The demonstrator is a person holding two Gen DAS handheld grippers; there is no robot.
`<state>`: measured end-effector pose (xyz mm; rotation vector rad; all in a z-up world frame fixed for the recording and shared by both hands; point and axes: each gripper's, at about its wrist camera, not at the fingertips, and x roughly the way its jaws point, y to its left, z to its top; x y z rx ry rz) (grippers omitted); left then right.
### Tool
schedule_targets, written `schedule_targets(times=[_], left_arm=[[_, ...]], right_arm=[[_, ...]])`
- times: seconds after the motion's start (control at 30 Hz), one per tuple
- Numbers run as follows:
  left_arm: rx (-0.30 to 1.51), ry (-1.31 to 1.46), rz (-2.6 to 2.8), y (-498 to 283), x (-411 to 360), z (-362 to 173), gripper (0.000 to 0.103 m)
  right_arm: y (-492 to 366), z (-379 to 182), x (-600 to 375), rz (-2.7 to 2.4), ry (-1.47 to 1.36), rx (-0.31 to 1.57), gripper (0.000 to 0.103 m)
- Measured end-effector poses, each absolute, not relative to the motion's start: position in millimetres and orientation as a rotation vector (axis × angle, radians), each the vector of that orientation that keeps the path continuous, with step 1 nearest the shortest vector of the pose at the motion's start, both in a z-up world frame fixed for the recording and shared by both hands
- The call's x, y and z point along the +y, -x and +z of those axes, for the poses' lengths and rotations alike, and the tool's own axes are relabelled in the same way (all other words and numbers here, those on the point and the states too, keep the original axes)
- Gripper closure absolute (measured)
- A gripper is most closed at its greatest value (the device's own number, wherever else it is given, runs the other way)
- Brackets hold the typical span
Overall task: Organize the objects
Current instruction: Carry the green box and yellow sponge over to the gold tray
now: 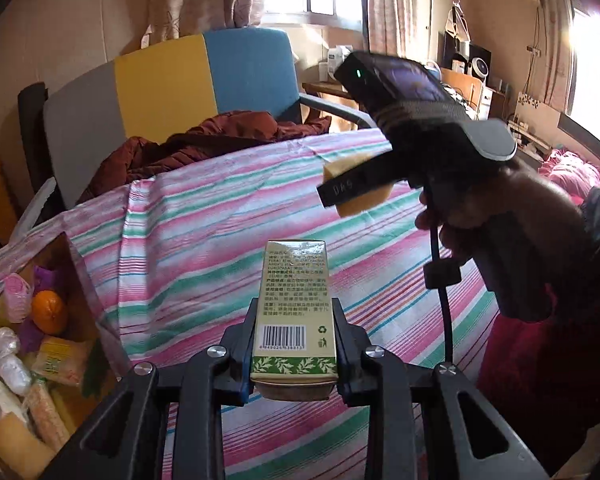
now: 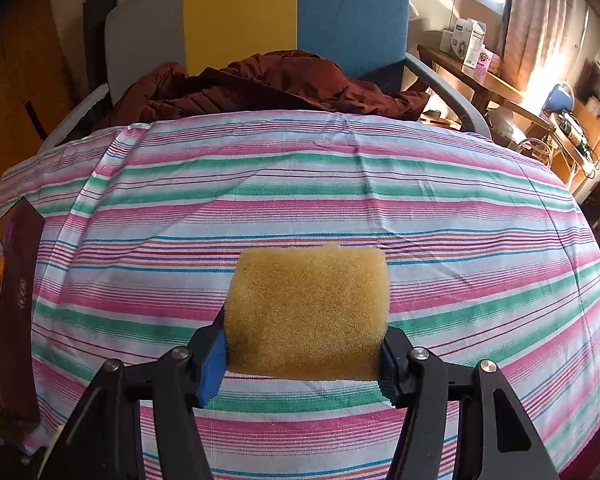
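The left gripper is clamped tight on a green carton held above the striped cloth, while the right gripper squeezes a yellow sponge between its half-open jaws.

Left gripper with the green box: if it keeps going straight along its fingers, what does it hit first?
Most likely the striped cloth on the table. The left gripper, shut on the green box, points down at bare cloth. The right gripper, holding the sponge, hangs to the right of that line. Depth is unclear.
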<state>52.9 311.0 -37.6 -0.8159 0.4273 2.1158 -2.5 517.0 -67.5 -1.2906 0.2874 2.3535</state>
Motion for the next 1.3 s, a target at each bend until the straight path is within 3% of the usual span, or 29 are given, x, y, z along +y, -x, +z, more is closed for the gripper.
schedule_targets(times=[0.4, 0.63, 0.9, 1.13, 1.17, 1.2, 1.27, 1.3], left_arm=[[0.128, 0.950, 2.364, 4, 159, -1, 0.073], [-0.074, 1.044, 2.446, 41, 96, -6, 0.073], [-0.205, 1.094, 2.428, 67, 75, -11, 0.073], [-0.215, 1.069, 2.440, 102, 84, -3, 0.073], [-0.209, 1.090, 2.435, 108, 87, -5, 0.068], [-0.216, 1.134, 2.424, 115, 89, -9, 0.062], [-0.241, 1.184, 2.391, 124, 91, -18, 0.060], [-0.242, 1.203, 2.407, 125, 90, -22, 0.059]], right_arm=[[11, -65, 469, 2.513, 1.380, 0.206, 0.042], [14, -30, 380, 2.745, 1.365, 0.091, 0.042], [17, -18, 258, 3.004, 1.358, -0.083, 0.041], [34, -35, 221, 3.032, 1.428, -0.056, 0.041], [37, -37, 219, 3.033, 1.432, -0.044, 0.040], [40, -38, 218, 3.031, 1.427, -0.024, 0.038], [46, -41, 216, 3.040, 1.436, 0.032, 0.032], [49, -44, 216, 3.038, 1.442, 0.059, 0.020]])
